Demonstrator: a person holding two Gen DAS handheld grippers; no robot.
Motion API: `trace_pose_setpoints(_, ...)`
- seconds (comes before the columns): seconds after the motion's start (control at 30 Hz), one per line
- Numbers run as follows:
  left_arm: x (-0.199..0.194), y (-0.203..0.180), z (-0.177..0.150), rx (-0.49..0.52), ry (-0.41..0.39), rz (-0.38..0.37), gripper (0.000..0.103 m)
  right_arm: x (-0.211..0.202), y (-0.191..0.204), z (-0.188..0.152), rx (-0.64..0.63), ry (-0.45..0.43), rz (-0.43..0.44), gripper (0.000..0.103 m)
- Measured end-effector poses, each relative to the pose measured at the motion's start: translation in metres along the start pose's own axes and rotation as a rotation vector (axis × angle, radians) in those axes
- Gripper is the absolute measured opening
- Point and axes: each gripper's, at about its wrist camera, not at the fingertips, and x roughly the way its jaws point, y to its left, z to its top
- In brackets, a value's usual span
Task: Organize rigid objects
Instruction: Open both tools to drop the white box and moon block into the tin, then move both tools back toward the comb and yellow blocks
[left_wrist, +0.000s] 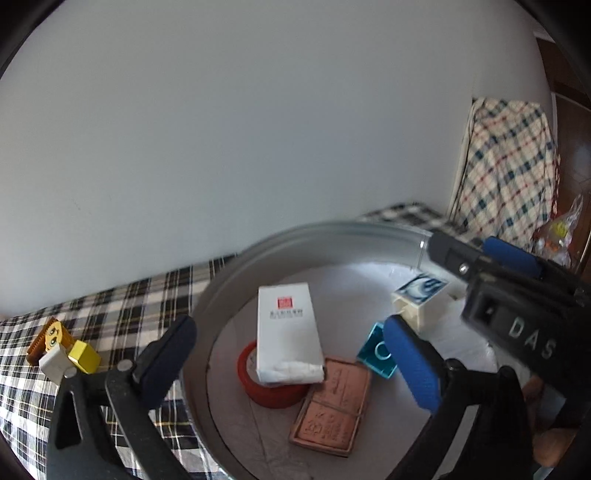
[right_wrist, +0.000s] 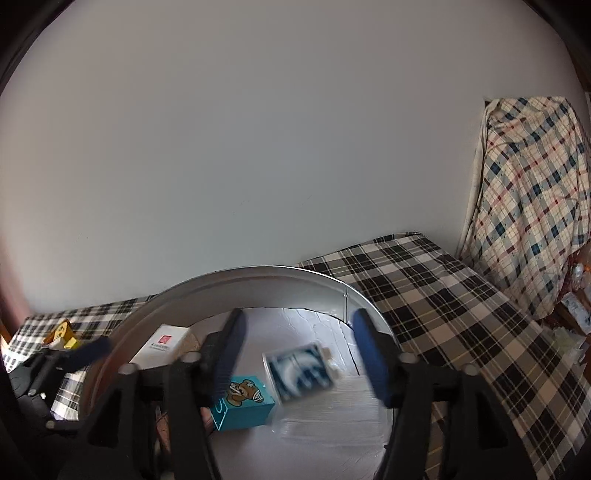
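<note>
A round metal basin (left_wrist: 332, 232) stands on a plaid-covered surface. In it a white box (left_wrist: 288, 332) leans on a red tape roll (left_wrist: 258, 387), beside a brown embossed slab (left_wrist: 332, 406) and a teal block (left_wrist: 376, 354). My left gripper (left_wrist: 288, 325) is wide open around the white box, pads clear of it. A white cube with a blue eye picture (left_wrist: 421, 299) lies further right. In the right wrist view that cube (right_wrist: 301, 373) is blurred between the spread fingers of my right gripper (right_wrist: 299, 325), untouched, next to the teal bear block (right_wrist: 243, 402).
Outside the basin at the left lie a yellow block (left_wrist: 86, 356), a white block (left_wrist: 55, 363) and a brown toy with a cartoon face (left_wrist: 50, 334). A bare wall runs close behind. A checked cloth (right_wrist: 532, 192) hangs at the right, with plastic bags below it.
</note>
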Motion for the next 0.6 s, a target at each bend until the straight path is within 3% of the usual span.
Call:
trace_pose_setpoints(0.23, -0.005, 0.024, 0.003, -0.098, -0.043, 0.037, 0.103, -0.045, -0.034, 0.007, 0.125, -0.254, -0.168, 0.077)
trace_pose_setpoints(0.43, -0.015, 0.037, 0.001, -0.133, -0.104, 0.114, 0.103, -0.059, -0.069, 0.004, 0.3, -0.317, -0.256, 0.077)
trace_pose_setpoints(0.6, -0.023, 0.042, -0.004, -0.094, -0.149, 0.184, 0.103, -0.064, -0.081, 0.003, 0.354, -0.348, -0.274, 0.077)
